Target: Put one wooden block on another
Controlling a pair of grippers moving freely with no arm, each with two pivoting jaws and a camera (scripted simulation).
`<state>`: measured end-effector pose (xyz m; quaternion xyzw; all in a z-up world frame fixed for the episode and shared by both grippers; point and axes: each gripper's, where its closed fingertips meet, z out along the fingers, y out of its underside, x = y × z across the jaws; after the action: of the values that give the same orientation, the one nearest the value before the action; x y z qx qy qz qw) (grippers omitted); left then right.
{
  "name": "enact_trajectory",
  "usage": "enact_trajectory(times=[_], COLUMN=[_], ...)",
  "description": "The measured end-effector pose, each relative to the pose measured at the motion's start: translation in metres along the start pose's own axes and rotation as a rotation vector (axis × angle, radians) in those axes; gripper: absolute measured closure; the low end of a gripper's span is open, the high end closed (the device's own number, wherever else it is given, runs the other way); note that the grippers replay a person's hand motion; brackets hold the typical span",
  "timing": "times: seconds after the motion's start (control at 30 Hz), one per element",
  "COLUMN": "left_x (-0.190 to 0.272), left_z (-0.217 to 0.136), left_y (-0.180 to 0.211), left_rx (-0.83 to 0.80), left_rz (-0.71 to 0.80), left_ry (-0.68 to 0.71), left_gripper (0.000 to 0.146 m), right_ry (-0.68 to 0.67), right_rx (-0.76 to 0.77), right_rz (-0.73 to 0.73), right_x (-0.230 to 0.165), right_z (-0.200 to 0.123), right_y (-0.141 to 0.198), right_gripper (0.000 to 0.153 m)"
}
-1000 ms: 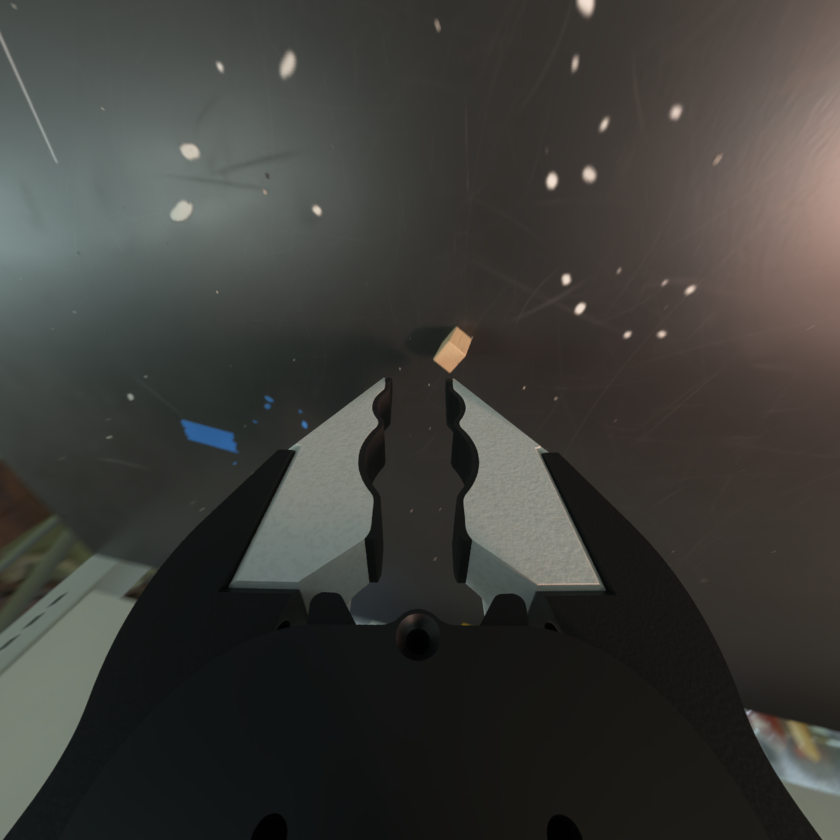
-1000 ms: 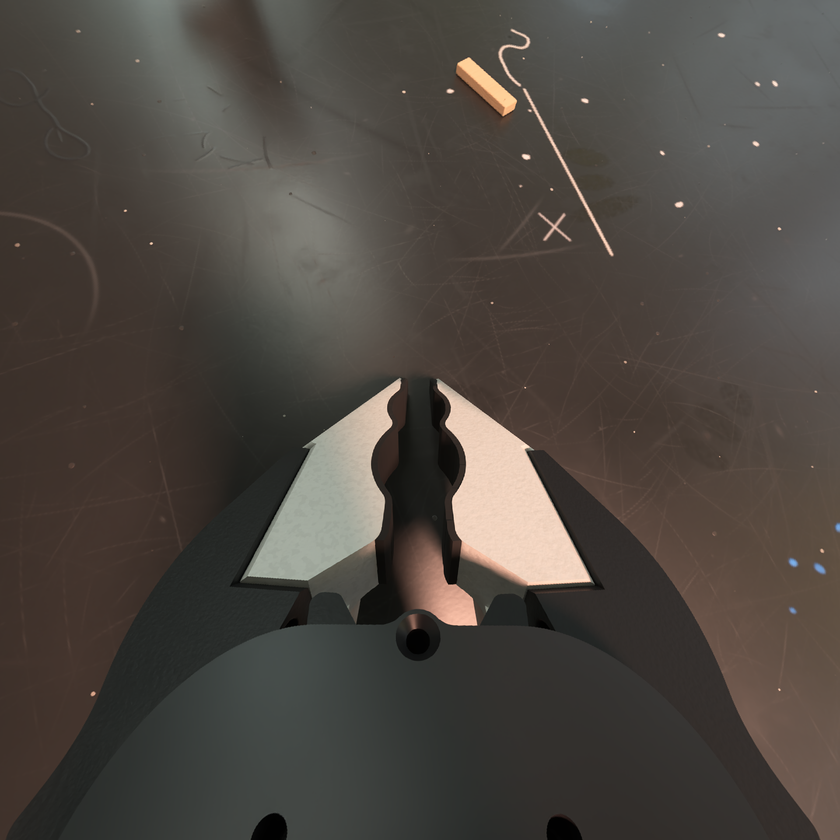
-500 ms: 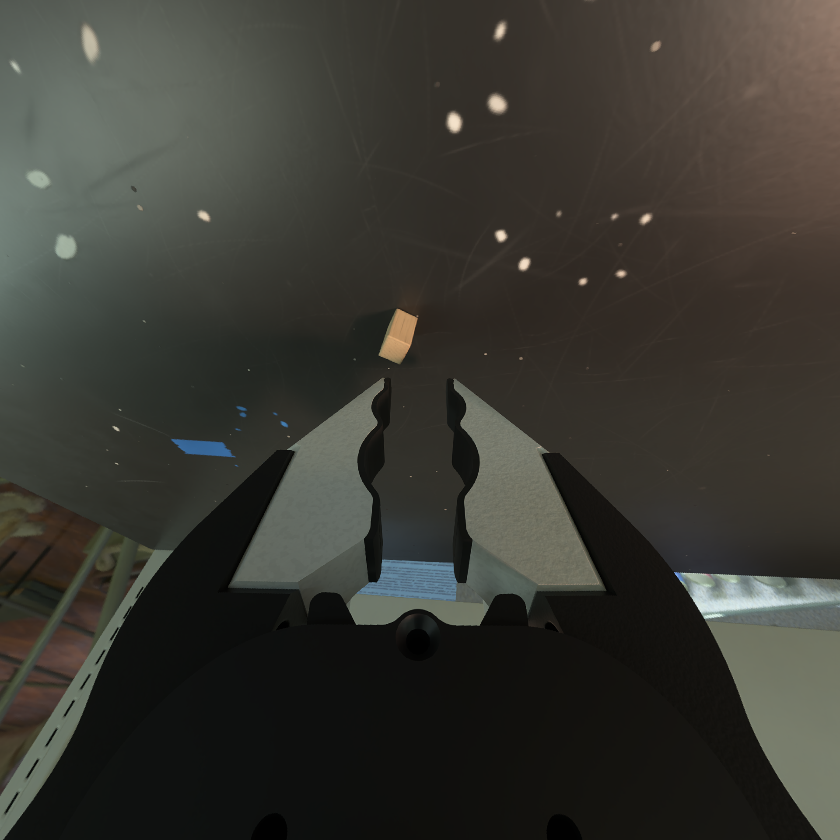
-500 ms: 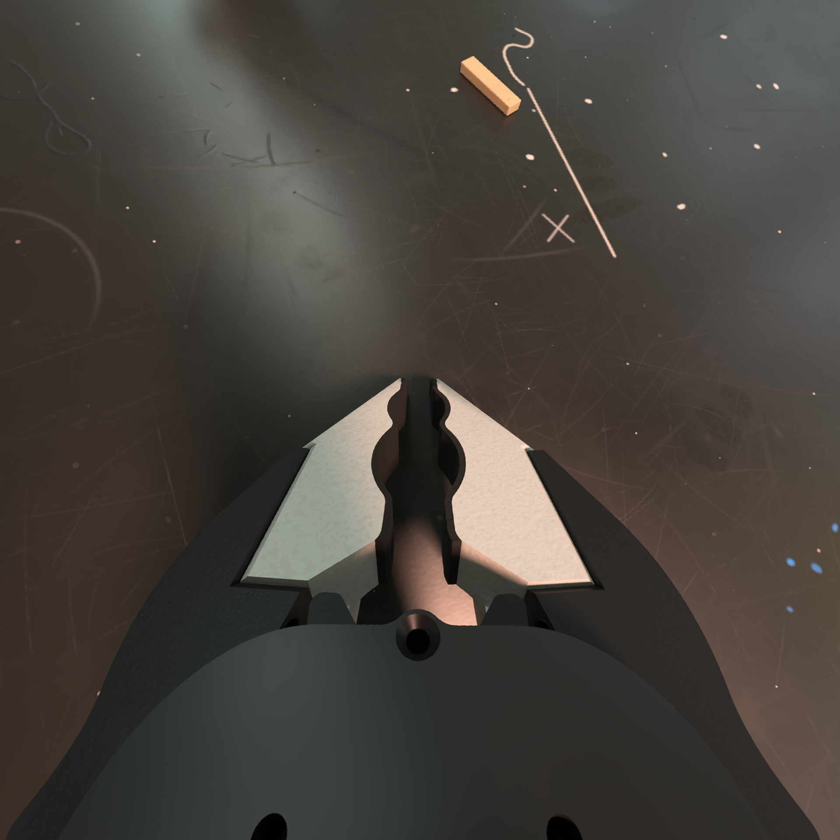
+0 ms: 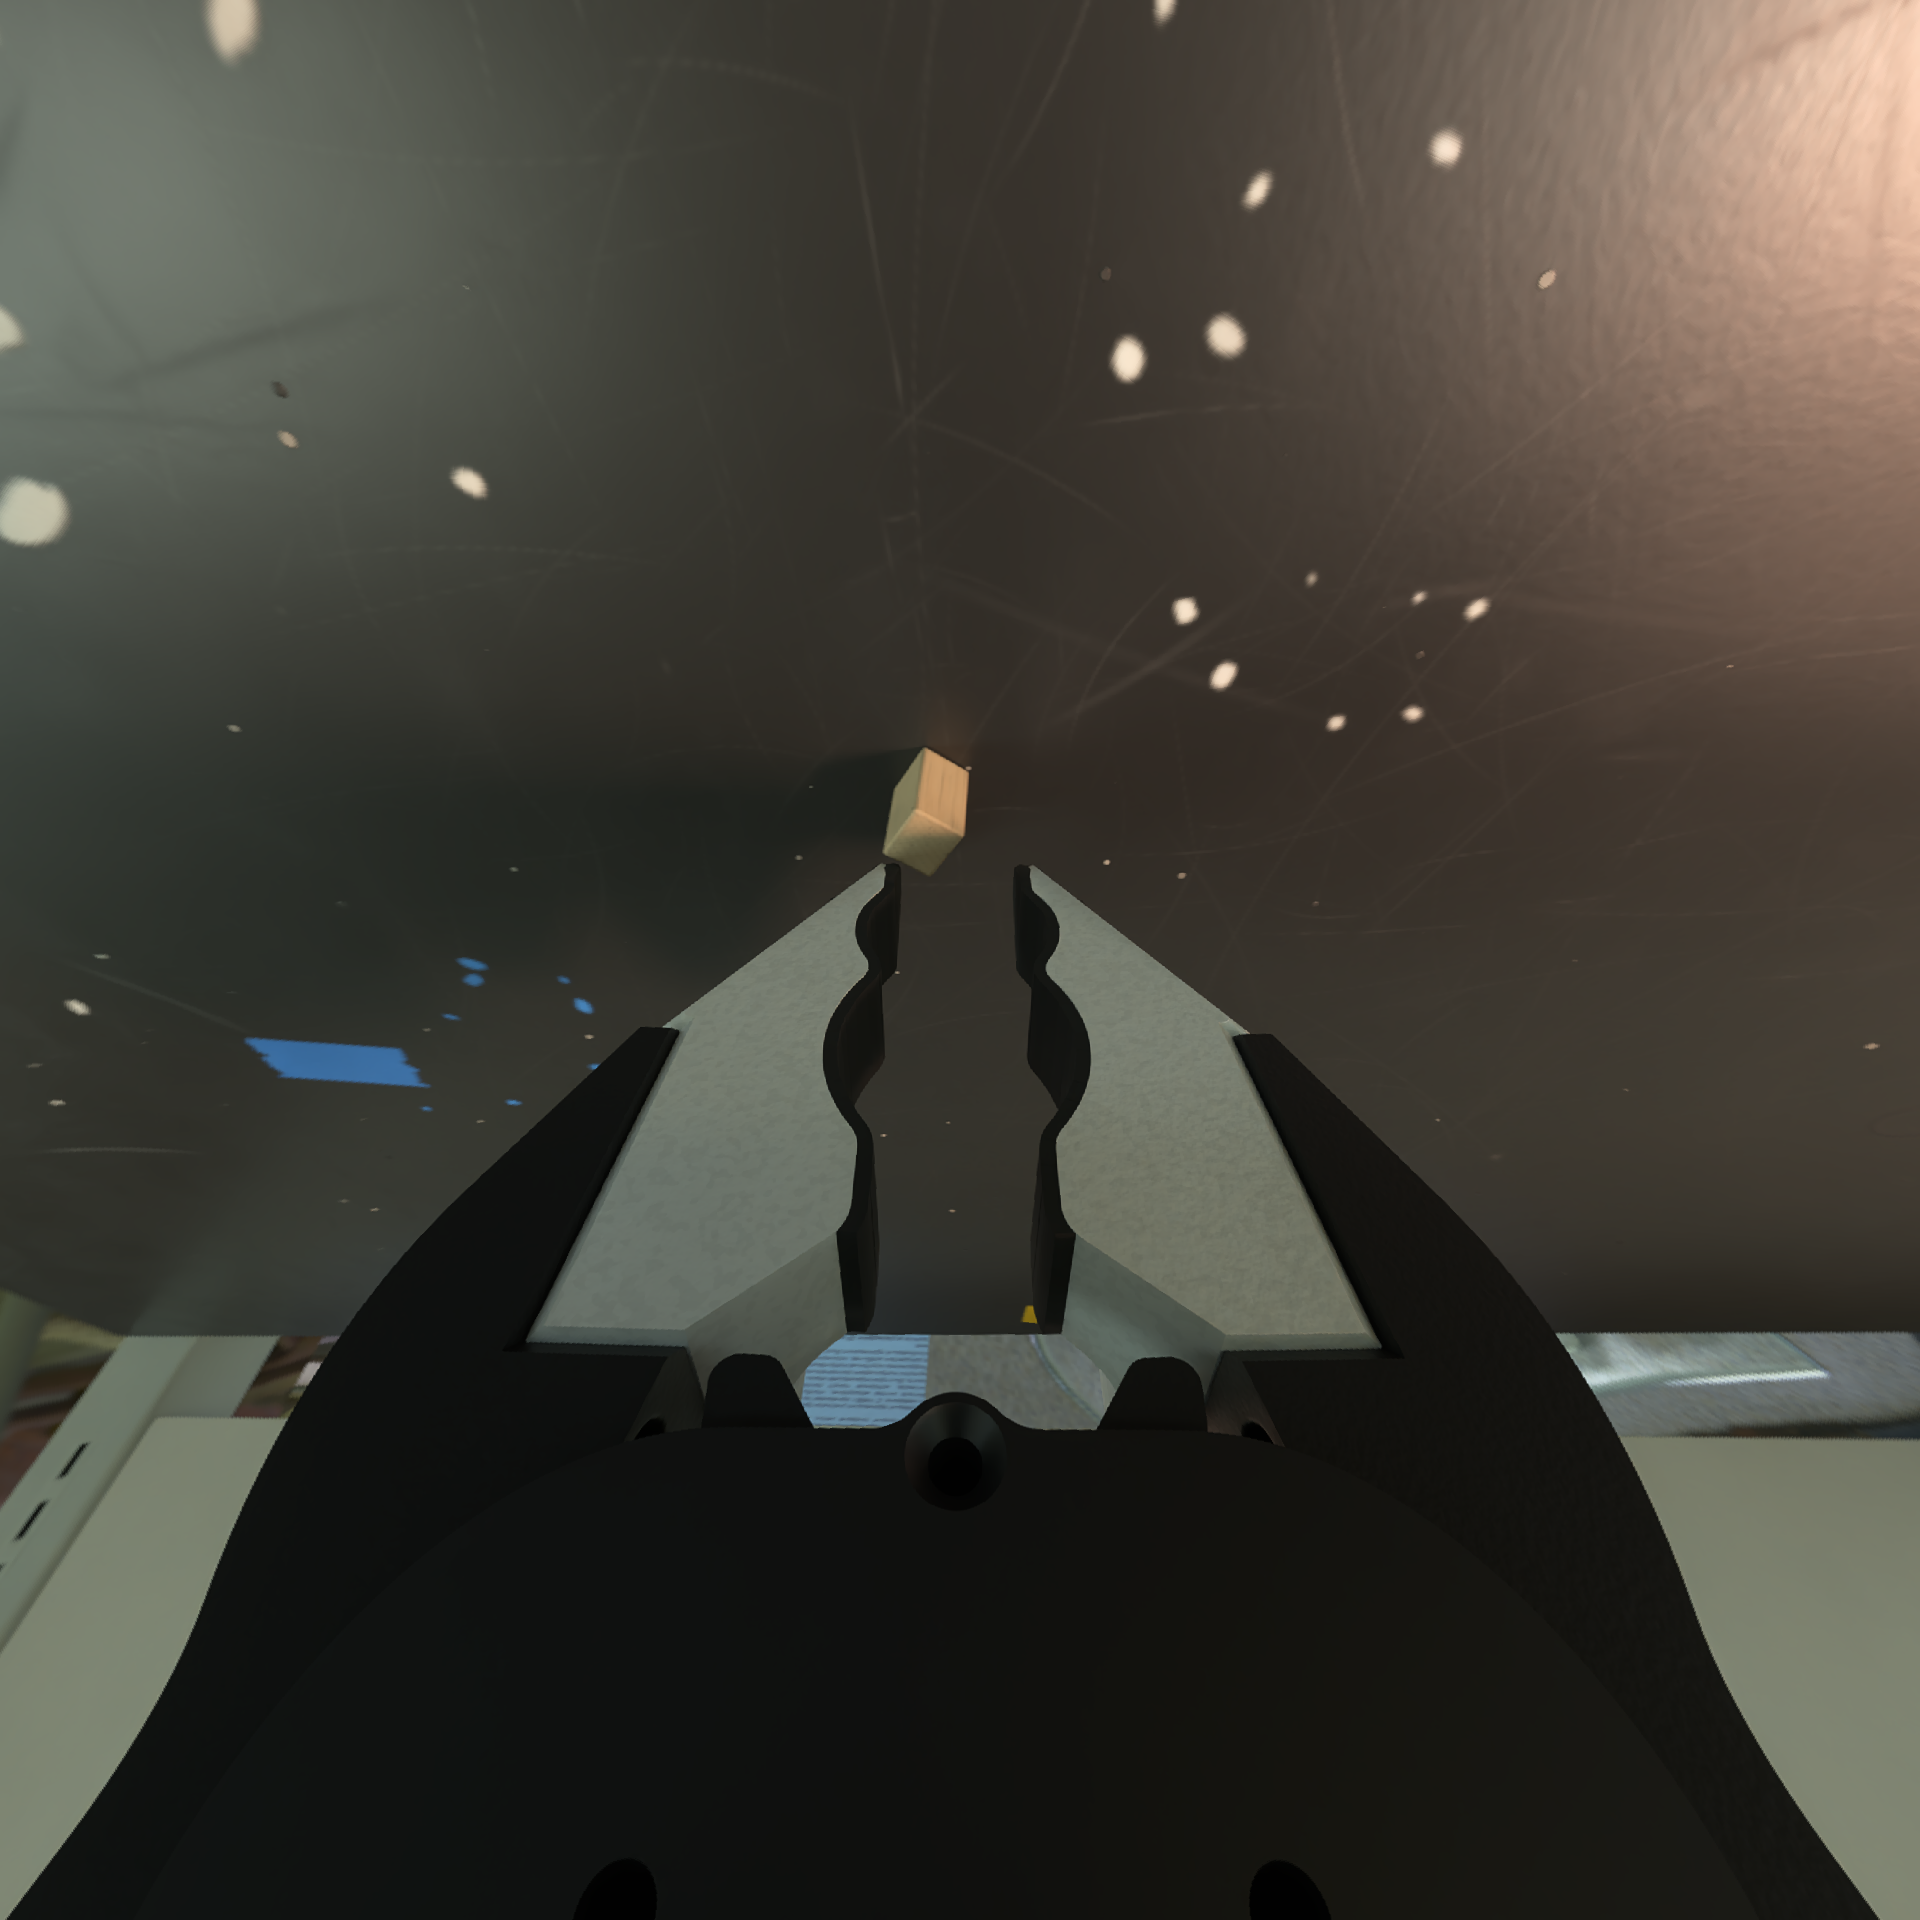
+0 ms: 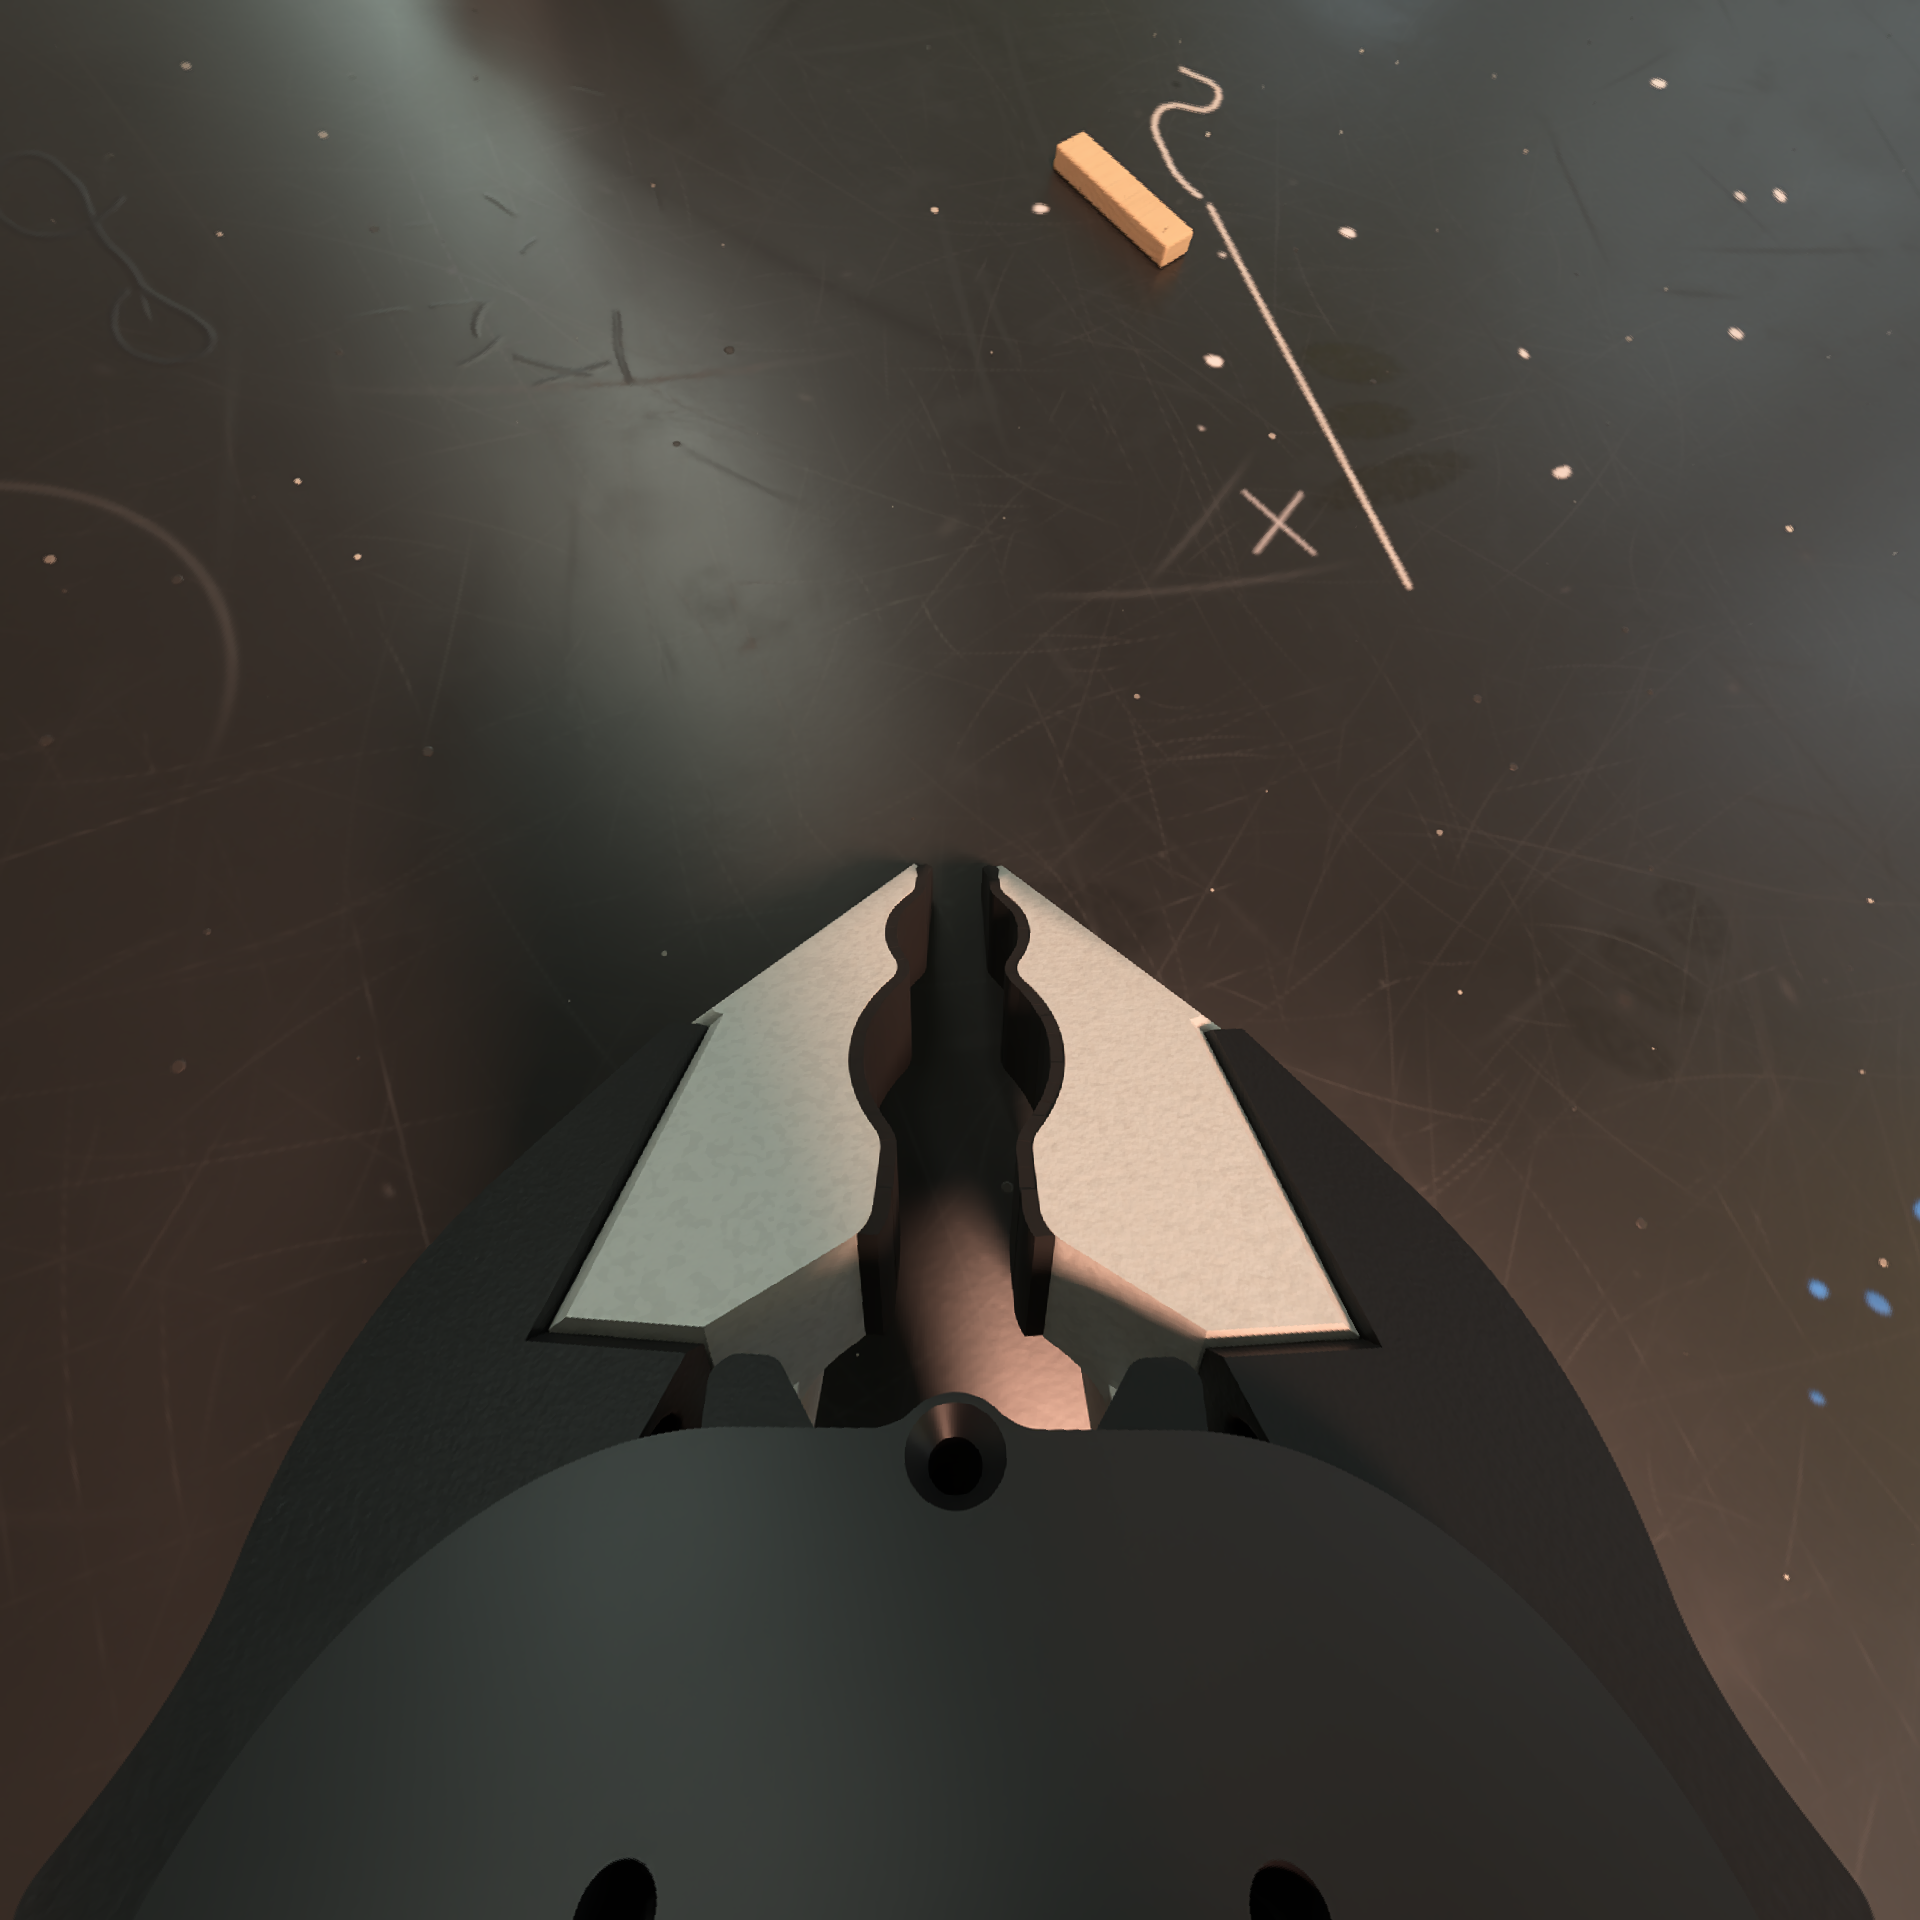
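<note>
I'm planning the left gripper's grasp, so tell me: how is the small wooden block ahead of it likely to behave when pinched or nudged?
The small wooden block looks rigid, with flat faces, so it should slide, not roll. Being small and apparently plain wood, it is probably light and easily knocked aside. It sits skewed to the open left gripper, so closing may twist it before it seats.

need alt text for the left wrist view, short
An open two-finger gripper points at a small pale wooden block lying just past its left fingertip on a dark, scratched table flecked with pale spots. A blue patch marks the table at left, and the table's near edge shows behind the fingers.
</note>
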<state>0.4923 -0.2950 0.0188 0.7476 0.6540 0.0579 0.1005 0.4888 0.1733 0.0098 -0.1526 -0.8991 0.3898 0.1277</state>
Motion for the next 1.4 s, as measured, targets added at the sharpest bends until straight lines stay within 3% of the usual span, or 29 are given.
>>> enact_trajectory(times=[0.2, 0.37, 0.43, 0.5, 0.6, 0.67, 1.4], left_x=[-0.013, -0.016, -0.010, -0.012, -0.012, -0.013, -0.013], left_z=[-0.014, -0.018, -0.018, -0.016, -0.013, -0.013, 0.001], left_y=[-0.011, -0.012, -0.010, -0.003, 0.003, 0.001, -0.005], left_rx=[0.090, 0.141, 0.172, 0.138, 0.095, 0.128, 0.147], left_rz=[0.163, 0.687, 0.804, 0.731, 0.531, 0.493, 0.498], left_ry=[-0.140, -0.371, -0.384, -0.342, -0.257, -0.265, -0.268], left_gripper=[0.130, 0.142, 0.143, 0.140, 0.124, 0.121, 0.131], right_ry=[-0.005, -0.008, -0.010, -0.012, -0.008, -0.006, -0.011], right_rx=[0.003, 0.007, 0.008, 0.008, 0.003, 0.001, 0.000], right_rz=[0.008, 0.012, 0.017, 0.021, 0.009, 0.000, 0.001], right_x=[0.000, 0.000, 0.000, -0.001, -0.002, -0.002, -0.004], right_z=[0.000, 0.000, 0.000, 0.001, 0.001, 0.000, 0.001], right_y=[0.000, 0.000, 0.000, 0.000, -0.001, -0.001, -0.001], right_gripper=[0.143, 0.143, 0.143, 0.143, 0.143, 0.143, 0.143])
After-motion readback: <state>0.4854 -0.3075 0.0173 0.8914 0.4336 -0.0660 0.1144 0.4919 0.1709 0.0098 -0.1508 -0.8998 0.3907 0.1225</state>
